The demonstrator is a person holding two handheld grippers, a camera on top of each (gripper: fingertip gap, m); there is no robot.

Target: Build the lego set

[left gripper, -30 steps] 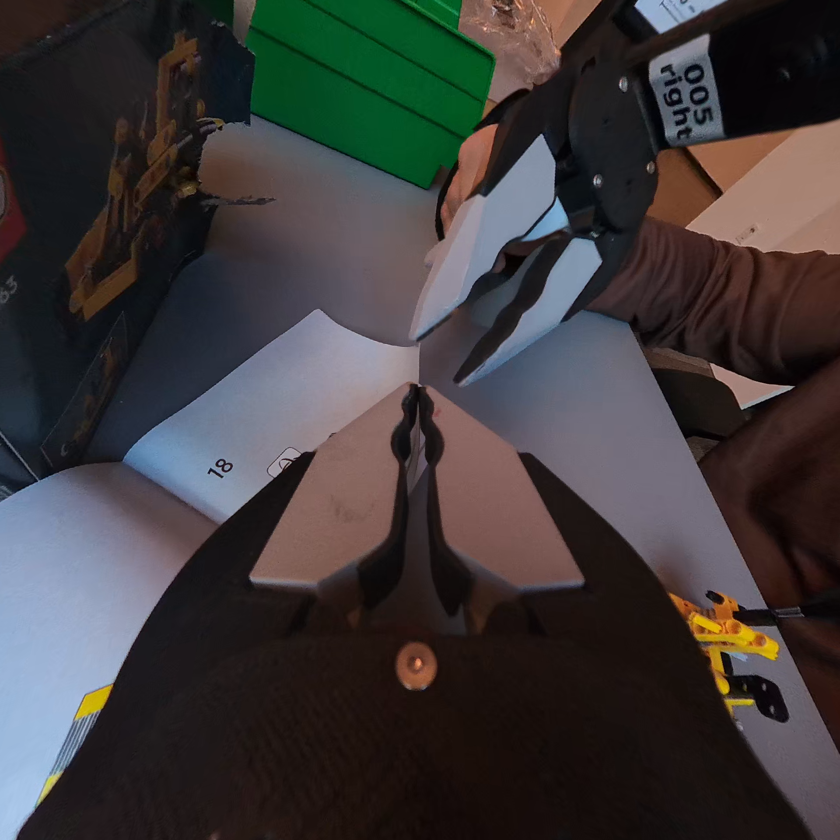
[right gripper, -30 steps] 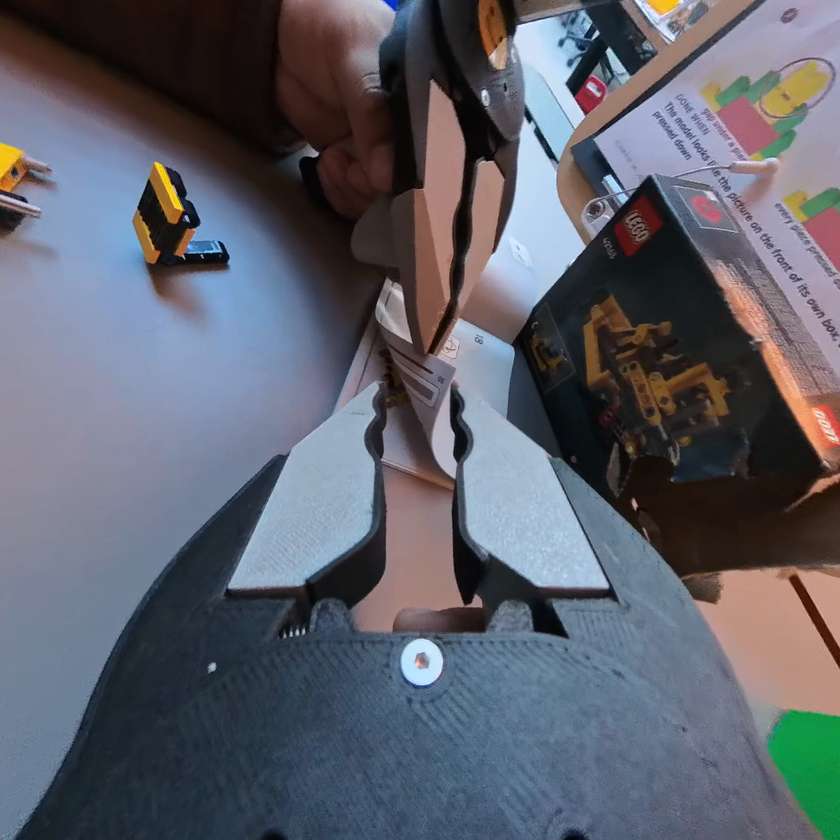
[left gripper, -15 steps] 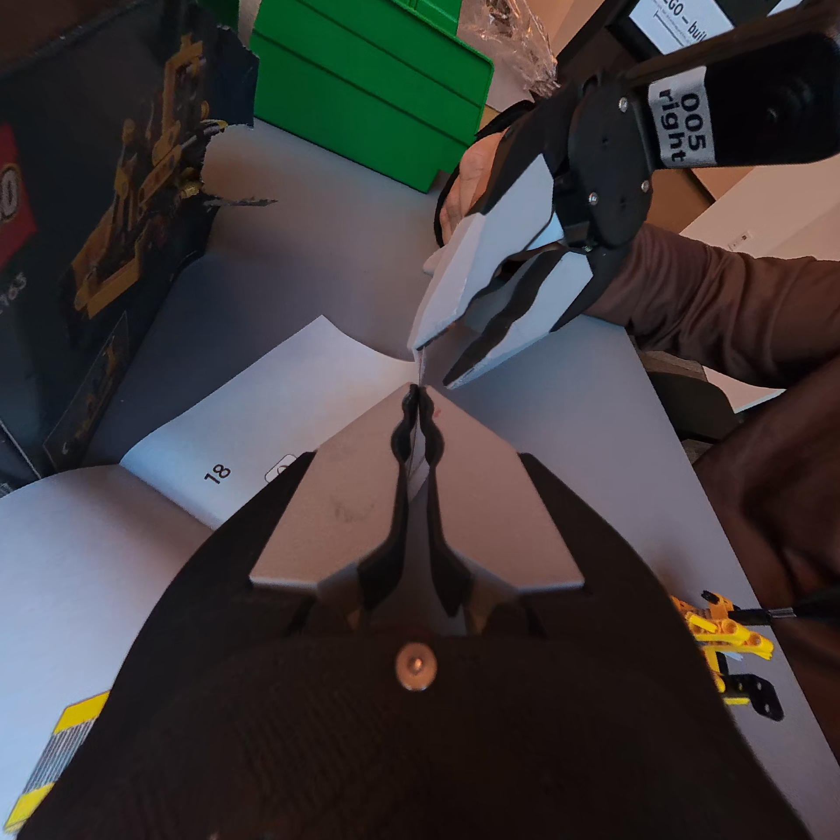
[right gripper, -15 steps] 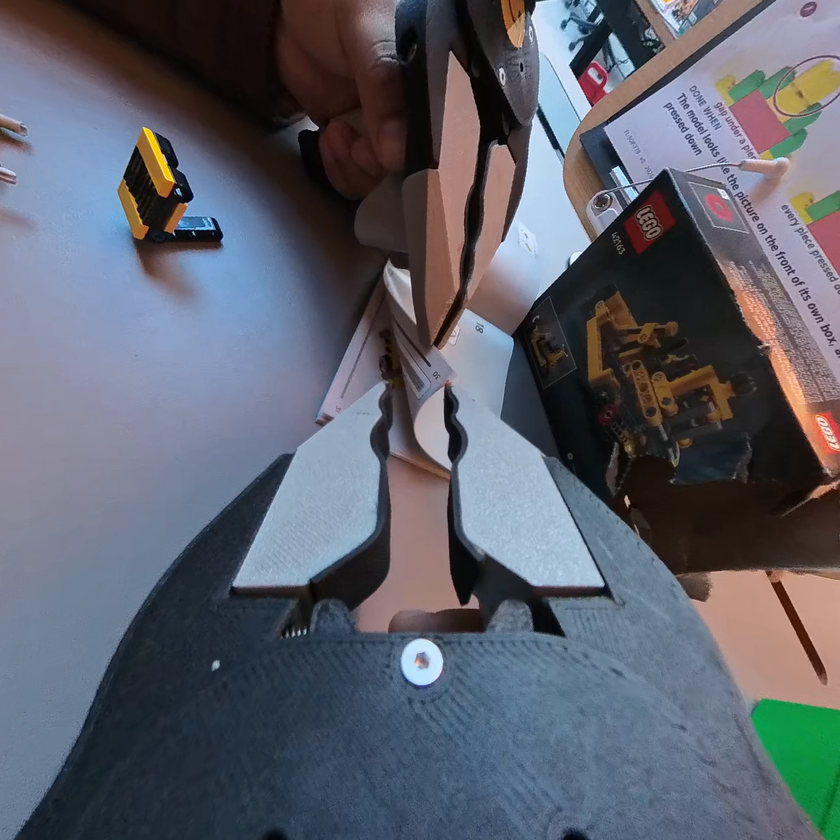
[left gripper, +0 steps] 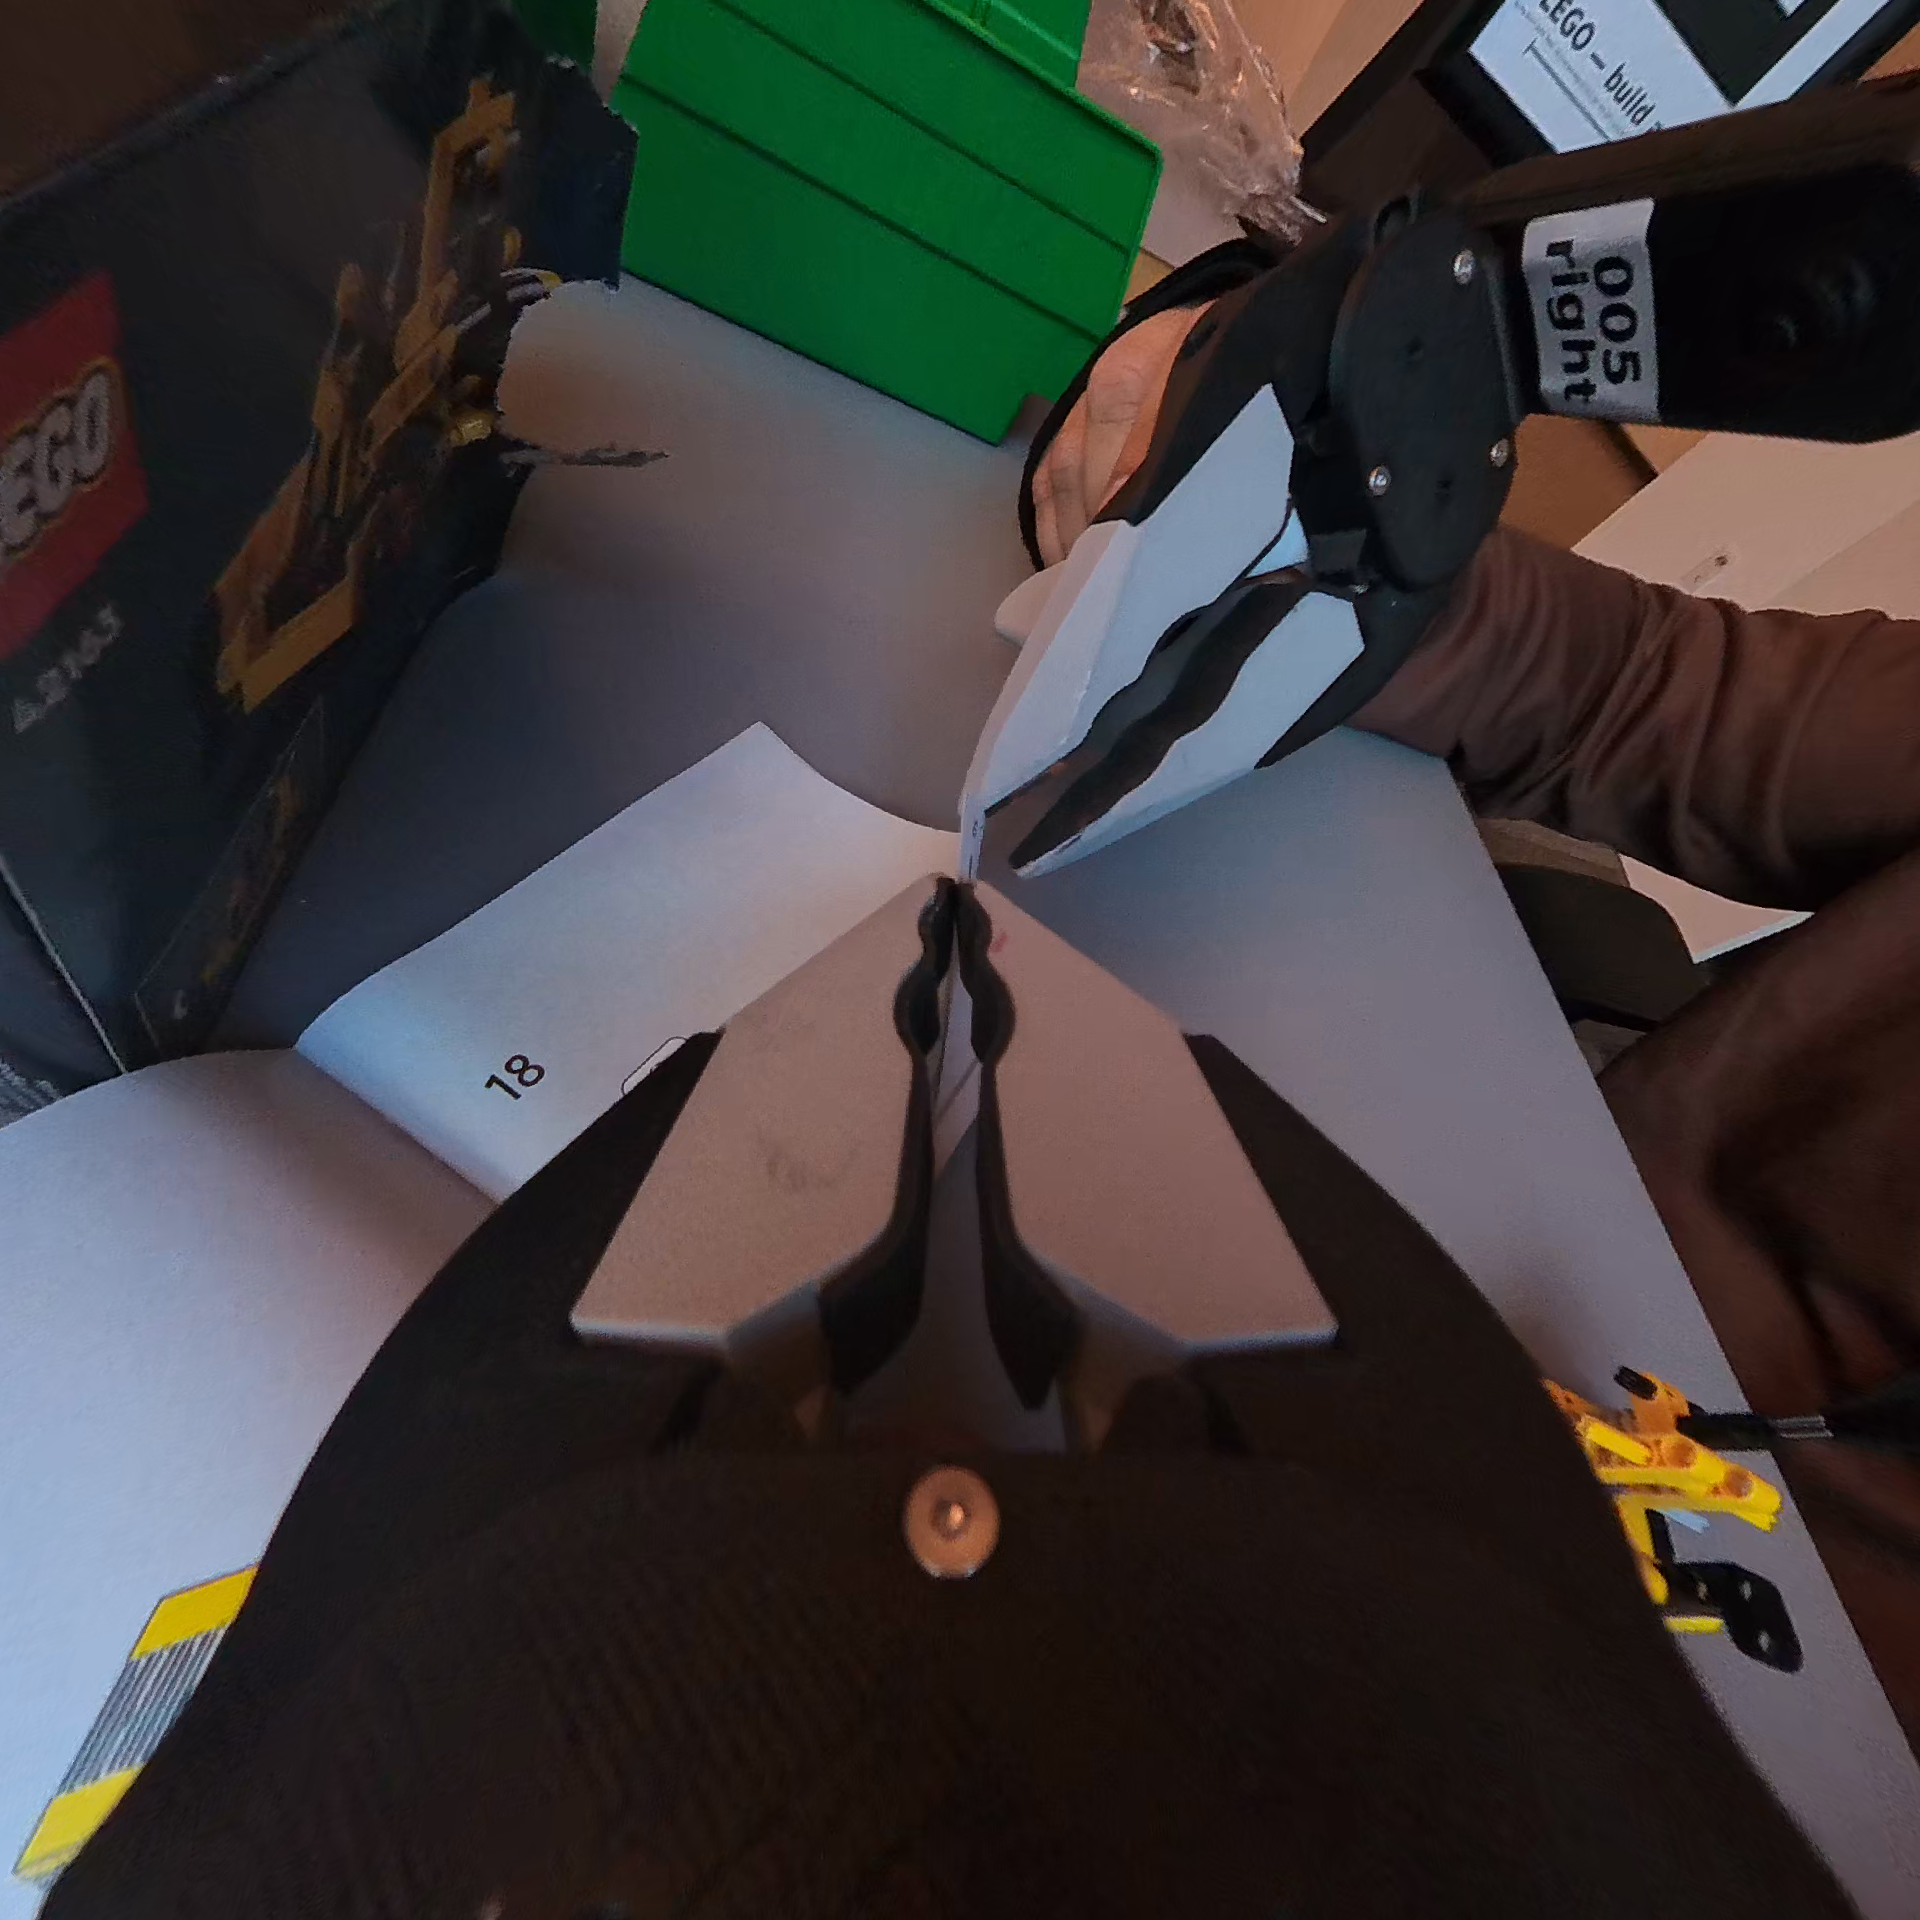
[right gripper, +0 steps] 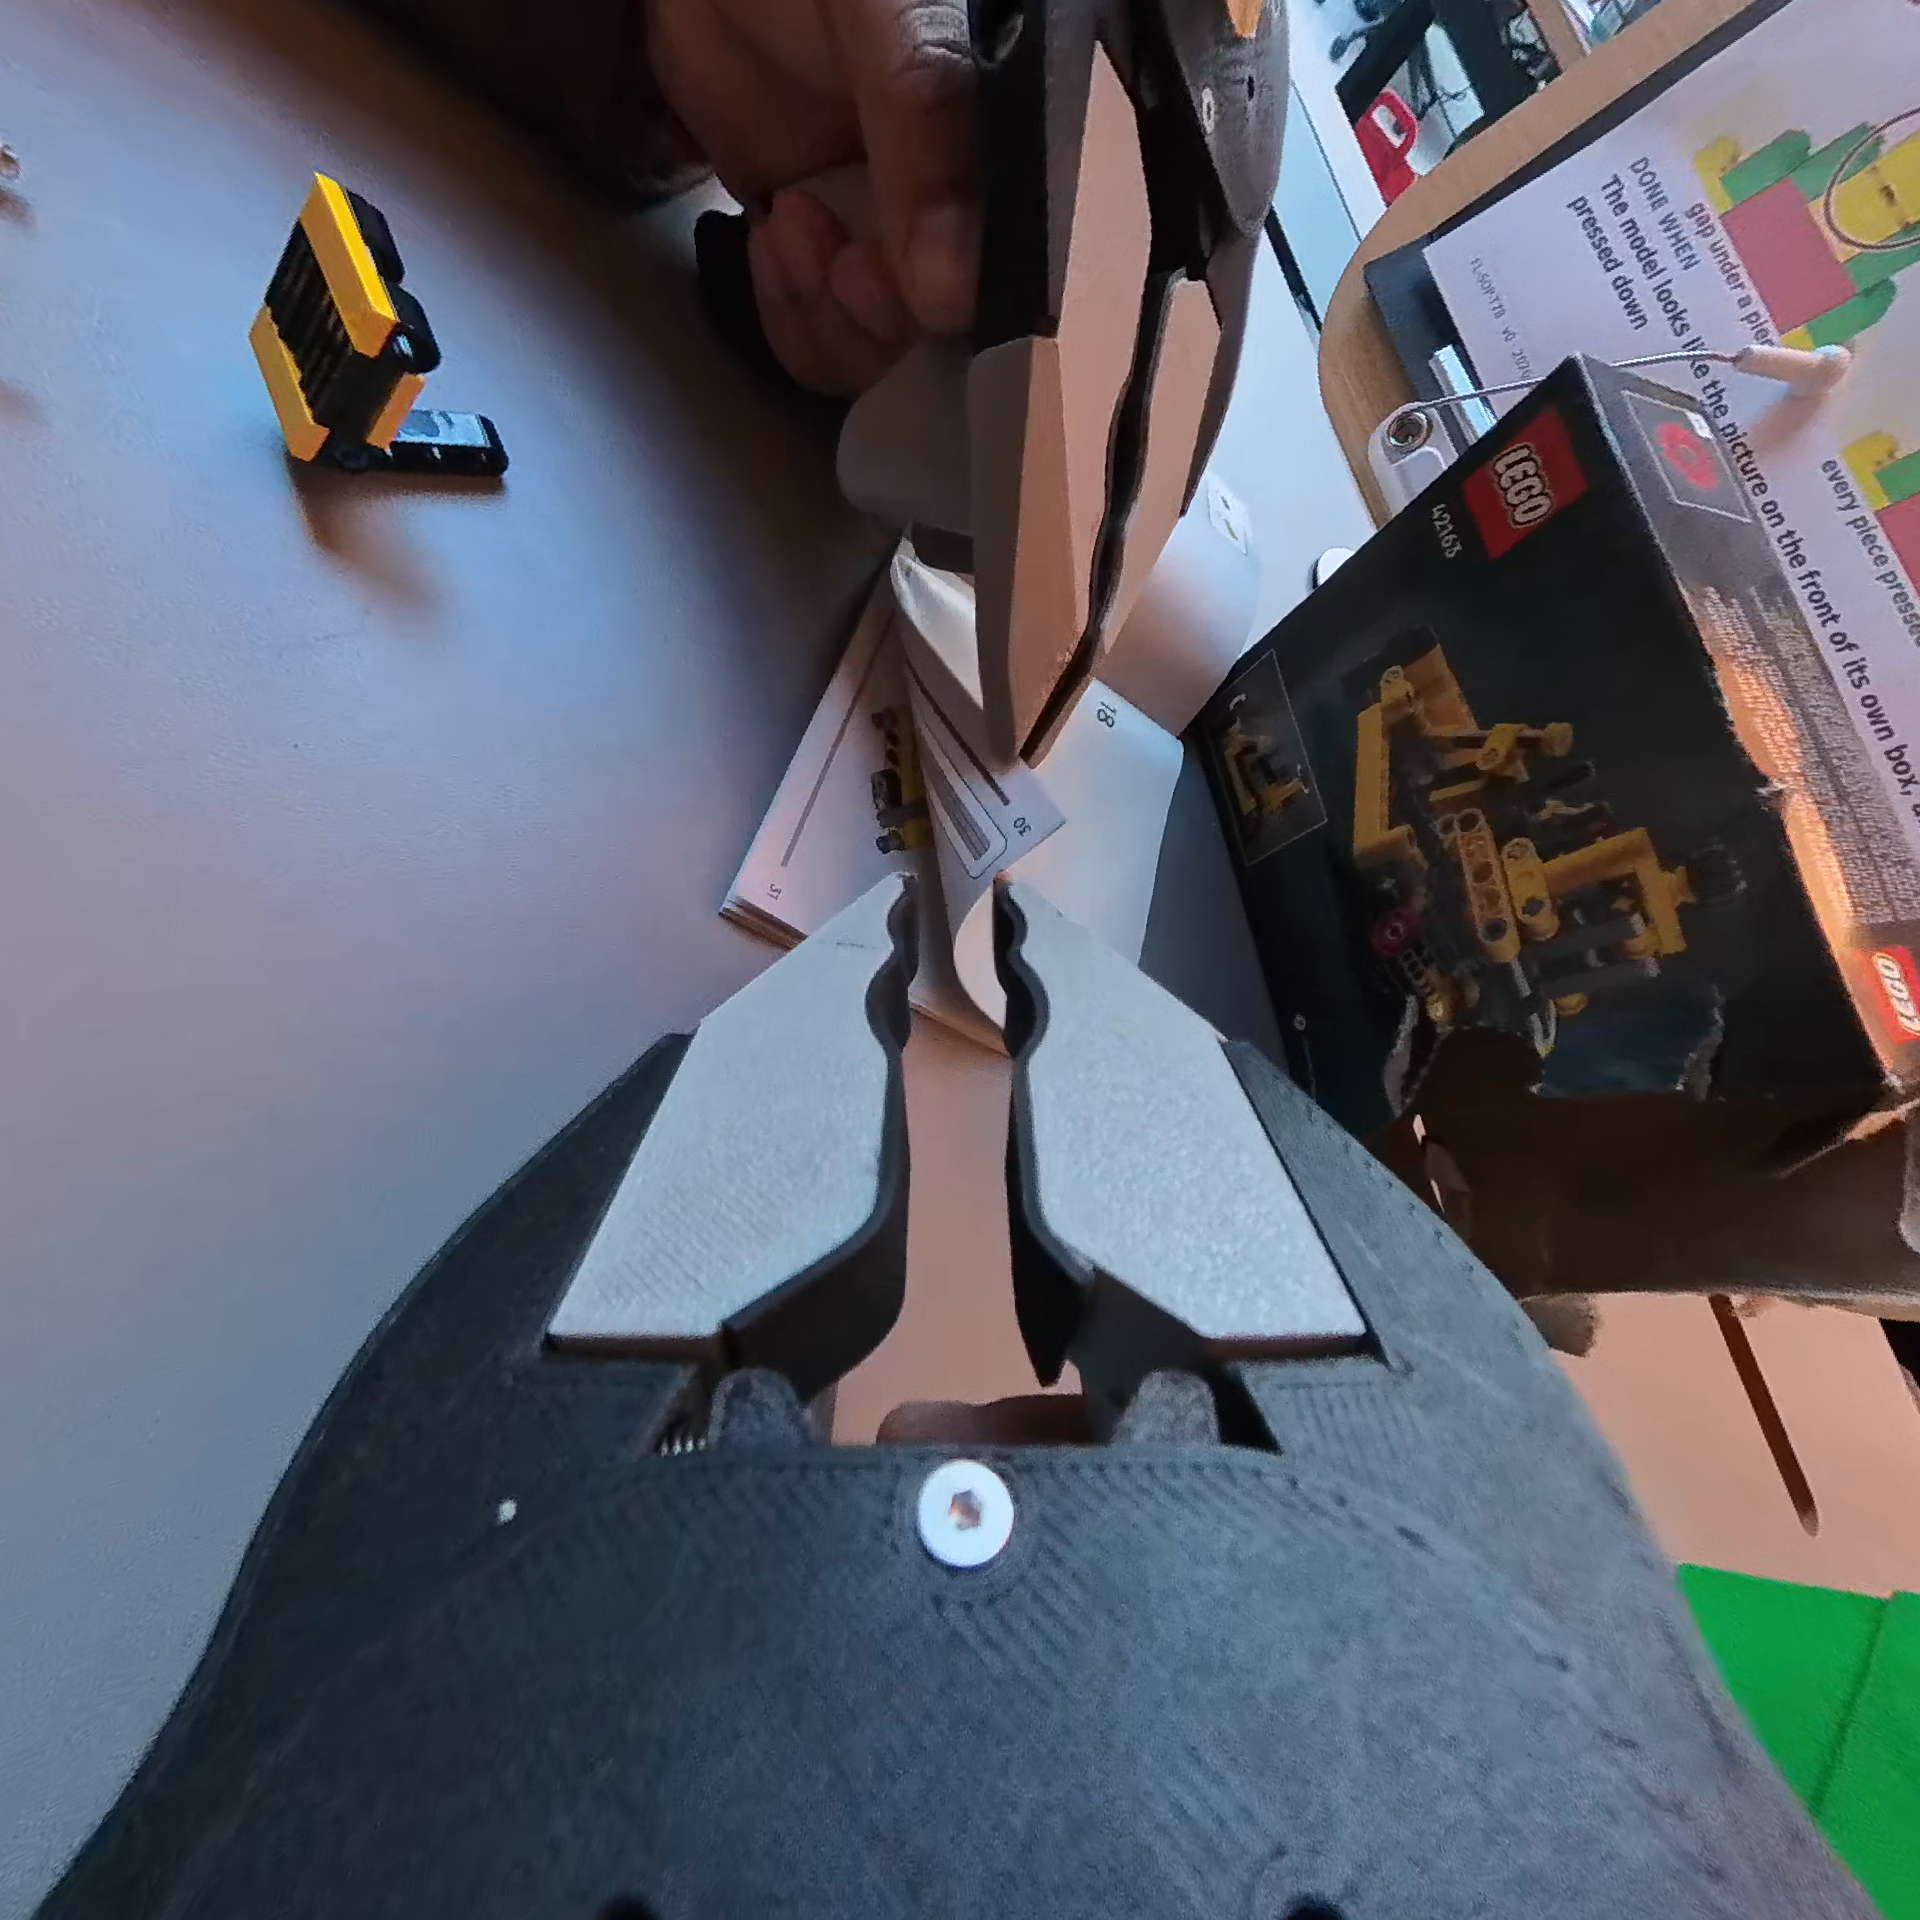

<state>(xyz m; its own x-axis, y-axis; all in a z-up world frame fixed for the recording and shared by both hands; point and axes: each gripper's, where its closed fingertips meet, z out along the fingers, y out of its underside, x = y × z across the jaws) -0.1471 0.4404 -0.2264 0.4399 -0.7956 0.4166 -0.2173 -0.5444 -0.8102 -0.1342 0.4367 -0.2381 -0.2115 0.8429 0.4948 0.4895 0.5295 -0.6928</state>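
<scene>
The open instruction booklet [left gripper: 623, 935] lies on the grey table [left gripper: 748, 582]. My left gripper [left gripper: 956, 894] is shut on one lifted page, which it holds upright and edge-on. My right gripper [left gripper: 1003, 836] comes in from the upper right with its tips at the top edge of that page. In the right wrist view my right gripper [right gripper: 951, 894] is narrowly open, with the curled page [right gripper: 987, 831] between its fingers. My left gripper [right gripper: 1029, 743] pinches the same page from above. A yellow and black built piece [right gripper: 343, 322] stands on the table at the left.
The torn black set box [left gripper: 260, 468] stands left of the booklet and also shows in the right wrist view [right gripper: 1558, 831]. A green bin [left gripper: 883, 208] is behind. A yellow part assembly [left gripper: 1662, 1475] lies at the right edge. A printed sheet on a clipboard [right gripper: 1714, 208] leans behind the box. The grippers are tip to tip, or close to it. From either gripper's tips it is about 20 centimeters to the yellow part assembly [left gripper: 1662, 1475].
My right gripper has moved in onto the lifted page and its jaws have narrowed around it. My left gripper keeps its hold on the page.
</scene>
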